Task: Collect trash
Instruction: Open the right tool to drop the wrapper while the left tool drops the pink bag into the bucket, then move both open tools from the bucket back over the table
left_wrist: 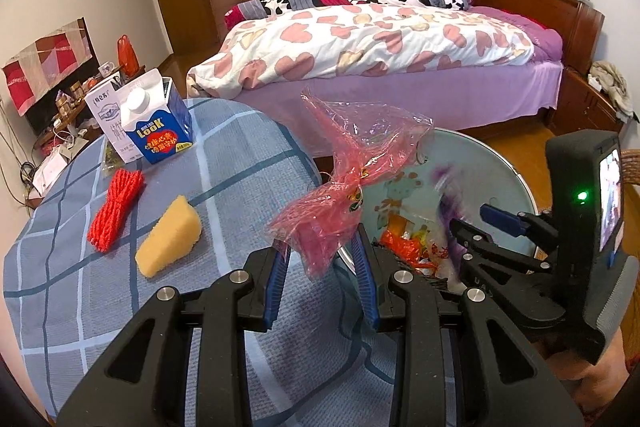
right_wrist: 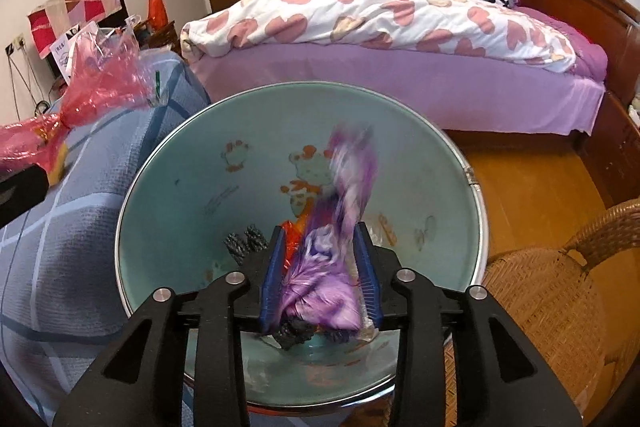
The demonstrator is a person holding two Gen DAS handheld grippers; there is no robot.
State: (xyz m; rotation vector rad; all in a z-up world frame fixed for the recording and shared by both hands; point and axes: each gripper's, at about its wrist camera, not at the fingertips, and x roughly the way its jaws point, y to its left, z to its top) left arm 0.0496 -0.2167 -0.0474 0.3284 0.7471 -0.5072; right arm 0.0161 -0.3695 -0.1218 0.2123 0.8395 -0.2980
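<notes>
My left gripper (left_wrist: 320,243) is shut on a crinkled pink cellophane wrapper (left_wrist: 344,163), held up over the table's right edge beside the bin; the same wrapper (right_wrist: 100,87) shows at the left of the right wrist view. My right gripper (right_wrist: 320,231) points down into a teal bin (right_wrist: 180,187) with a metal rim. A purple and white wrapper (right_wrist: 344,195), motion-blurred, stands between its blue pads with a gap on the right side. In the left wrist view the right gripper (left_wrist: 468,219) hangs over the bin (left_wrist: 480,167). Orange wrappers (left_wrist: 404,247) lie inside.
On the blue checked tablecloth (left_wrist: 240,155) lie a yellow sponge (left_wrist: 170,235), a red net bundle (left_wrist: 116,203), a blue milk carton (left_wrist: 156,123) and a white carton (left_wrist: 106,111). A bed (left_wrist: 360,43) stands behind. A wicker chair (right_wrist: 560,287) sits right of the bin.
</notes>
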